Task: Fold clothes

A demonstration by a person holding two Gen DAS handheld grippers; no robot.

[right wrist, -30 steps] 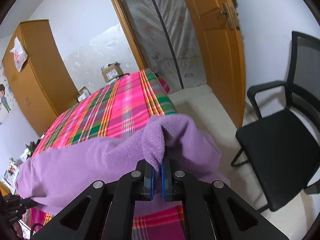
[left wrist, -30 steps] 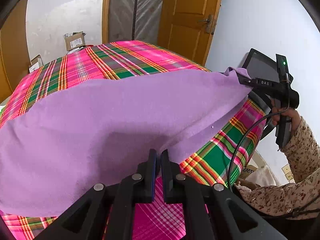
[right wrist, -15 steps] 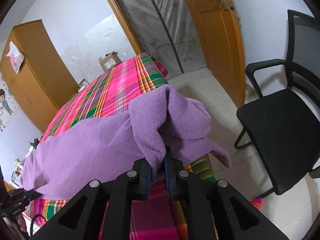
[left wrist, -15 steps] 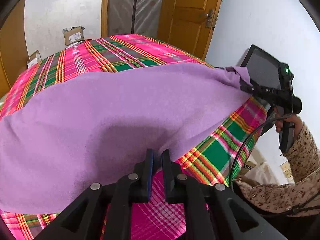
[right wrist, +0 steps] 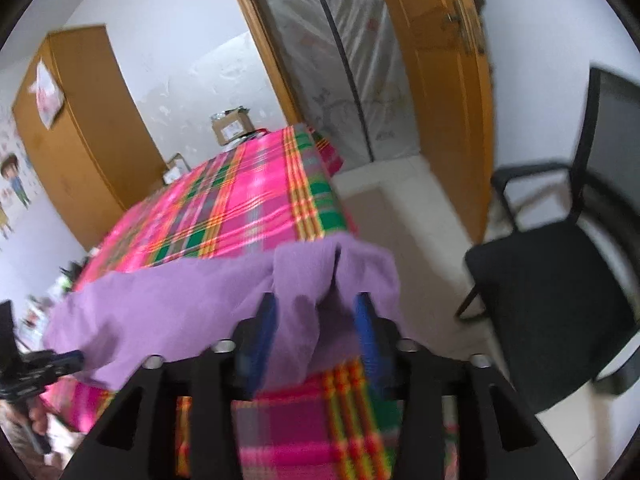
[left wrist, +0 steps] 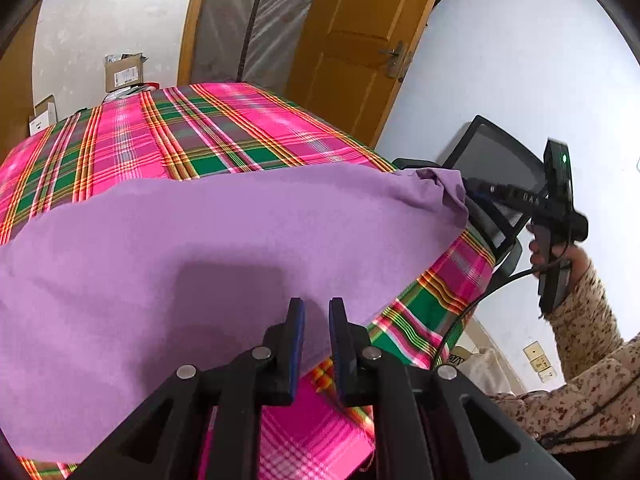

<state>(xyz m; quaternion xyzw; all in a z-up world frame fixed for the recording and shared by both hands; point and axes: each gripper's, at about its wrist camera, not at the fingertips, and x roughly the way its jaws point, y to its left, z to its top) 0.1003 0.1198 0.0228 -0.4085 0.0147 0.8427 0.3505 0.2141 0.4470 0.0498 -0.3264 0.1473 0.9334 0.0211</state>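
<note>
Purple cloth (left wrist: pixel 224 248) spread on surface (left wrist: pixel 208 128), long axis 9–3. Left hand-held gripper (left wrist: pixel 316 312) just opening, slightly apart, hem between; right hand-held gripper (right wrist: pixel 316 312) just opened wide, corner at 12, nearer.

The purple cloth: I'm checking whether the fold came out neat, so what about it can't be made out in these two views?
- Left wrist: the cloth's near edge is hidden behind the left gripper; its left side is cut off by the frame.
- Right wrist: motion blur smears the corner between the right gripper's open jaws.
- Whether layers lie beneath: neither view shows.
</note>
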